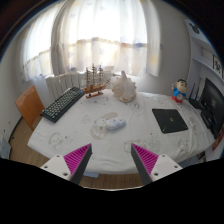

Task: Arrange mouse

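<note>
A pale grey-white mouse (110, 125) lies near the middle of the white table (120, 145), beyond my fingers. A black mouse pad (169, 121) lies to its right. My gripper (112, 160) is open and empty. Its two pink-padded fingers (77, 159) stand wide apart over the table's near edge, well short of the mouse.
A black keyboard (63, 103) lies at the left. A model ship (95, 82) and a white plush toy (123, 88) stand at the back. A small red and blue figure (179, 92) stands at the back right. A monitor (212, 96) stands at the right edge.
</note>
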Action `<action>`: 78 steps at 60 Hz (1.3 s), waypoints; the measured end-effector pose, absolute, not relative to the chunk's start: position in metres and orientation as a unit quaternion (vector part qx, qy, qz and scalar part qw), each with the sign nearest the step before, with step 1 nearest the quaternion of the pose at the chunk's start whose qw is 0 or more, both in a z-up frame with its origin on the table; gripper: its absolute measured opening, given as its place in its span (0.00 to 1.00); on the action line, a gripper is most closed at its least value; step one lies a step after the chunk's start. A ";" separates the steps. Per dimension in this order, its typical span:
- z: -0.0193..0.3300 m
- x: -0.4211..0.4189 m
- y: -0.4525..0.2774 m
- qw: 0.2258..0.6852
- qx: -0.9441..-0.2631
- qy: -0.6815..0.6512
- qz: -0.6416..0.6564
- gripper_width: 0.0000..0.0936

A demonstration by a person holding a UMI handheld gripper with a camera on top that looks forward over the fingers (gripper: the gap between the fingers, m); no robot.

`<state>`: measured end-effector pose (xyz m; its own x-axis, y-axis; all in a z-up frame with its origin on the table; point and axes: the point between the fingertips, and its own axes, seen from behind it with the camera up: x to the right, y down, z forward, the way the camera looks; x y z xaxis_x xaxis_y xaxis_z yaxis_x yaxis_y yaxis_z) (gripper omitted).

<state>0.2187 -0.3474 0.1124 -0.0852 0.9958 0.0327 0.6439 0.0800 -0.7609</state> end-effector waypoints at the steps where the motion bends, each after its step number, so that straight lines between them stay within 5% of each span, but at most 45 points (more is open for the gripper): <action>1: 0.111 0.217 -0.350 0.295 -0.609 -0.672 0.301 0.91; 25: 0.058 0.122 -0.367 0.316 -0.618 -0.639 0.330 0.91; 45: -0.005 0.051 -0.365 0.281 -0.630 -0.650 0.319 0.92; 71: -0.014 -0.020 -0.383 0.250 -0.600 -0.682 0.336 0.91; 78: -0.016 -0.028 -0.378 0.259 -0.590 -0.691 0.328 0.74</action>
